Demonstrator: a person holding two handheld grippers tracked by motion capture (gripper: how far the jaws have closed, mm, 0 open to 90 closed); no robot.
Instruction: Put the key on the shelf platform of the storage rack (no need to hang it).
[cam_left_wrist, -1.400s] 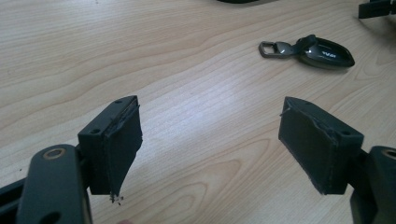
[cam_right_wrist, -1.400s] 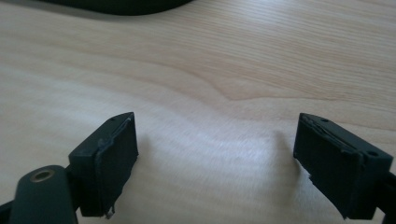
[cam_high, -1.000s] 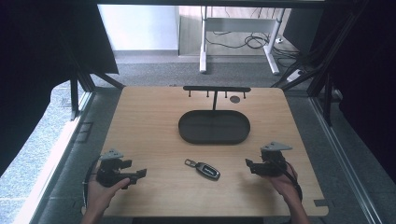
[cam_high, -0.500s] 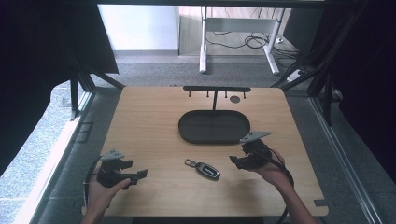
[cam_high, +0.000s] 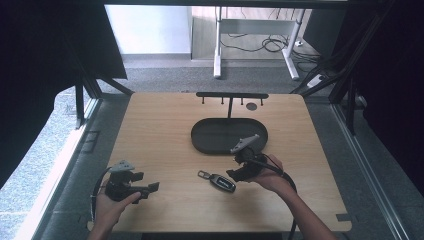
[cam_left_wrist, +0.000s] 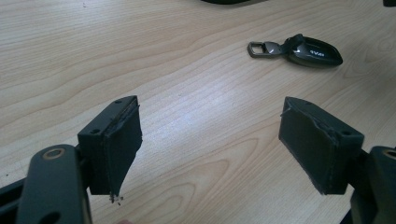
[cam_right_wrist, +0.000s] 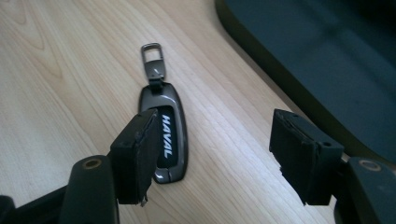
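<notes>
Item: key fob (cam_right_wrist: 164, 135), lettered HAVAL, near table's (cam_high: 150, 130) front edge; my right gripper (cam_right_wrist: 219, 158) over it, jaws closing, nothing clamped.

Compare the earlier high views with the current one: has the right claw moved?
Yes. The right claw has moved left from the table's right edge toward the key fob, now just below the dark tray.

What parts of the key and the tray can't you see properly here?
- Key fob: in the right gripper view, a black jaw of the right gripper covers its near left edge.
- Tray: same view, cut off by the top and right edges.
- Fob lettering: high view, too small to read.
- Small round thing by the rack: high view, too small to tell.
</notes>
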